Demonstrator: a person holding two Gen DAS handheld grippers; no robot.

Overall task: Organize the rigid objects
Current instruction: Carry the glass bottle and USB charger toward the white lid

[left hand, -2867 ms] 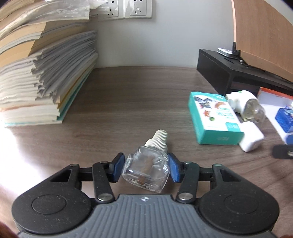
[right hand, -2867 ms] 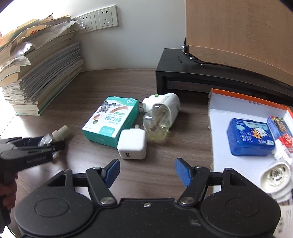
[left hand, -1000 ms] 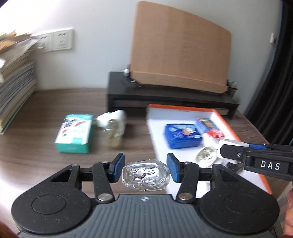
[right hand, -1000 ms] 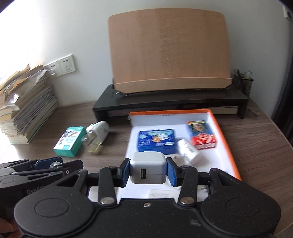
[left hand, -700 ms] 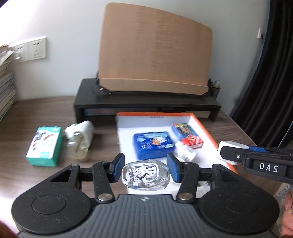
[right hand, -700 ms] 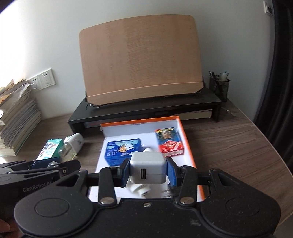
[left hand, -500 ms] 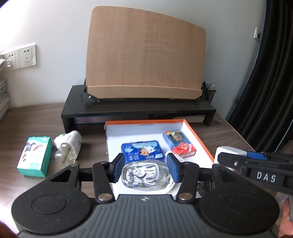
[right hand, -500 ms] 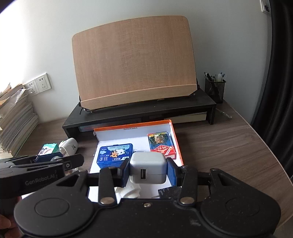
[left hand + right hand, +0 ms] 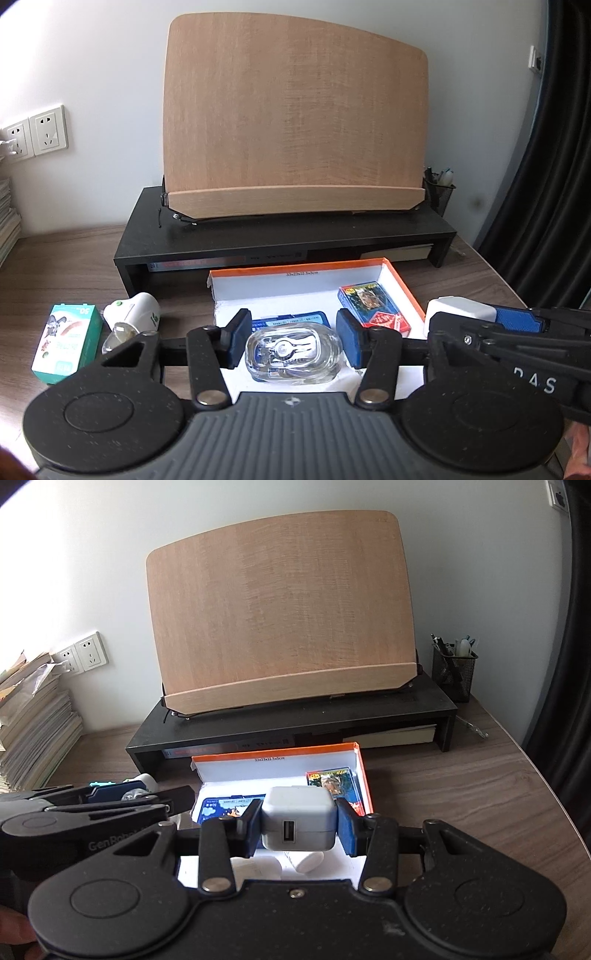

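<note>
My left gripper (image 9: 293, 341) is shut on a clear glass refill bottle (image 9: 293, 354), held above the near part of the orange-edged white box (image 9: 295, 275). My right gripper (image 9: 297, 823) is shut on a white USB charger cube (image 9: 297, 818), also above that box (image 9: 273, 757). In the left wrist view the right gripper and its charger (image 9: 460, 312) are at the right. In the right wrist view the left gripper (image 9: 110, 801) is at the left. The box holds a blue tin (image 9: 291, 319), a red card pack (image 9: 373, 306) and white items (image 9: 308, 862).
A teal box (image 9: 66, 343) and a white plug-in vaporizer (image 9: 131, 317) lie on the wooden desk left of the box. Behind stands a black riser (image 9: 284, 236) with a wooden board (image 9: 295, 136). A pen cup (image 9: 454, 672) is at the right, paper stacks (image 9: 33, 716) at the left.
Both grippers took hold of their objects, lifted them and carried them right, over the orange-edged box. In the last half second both drifted slightly closer over the box.
</note>
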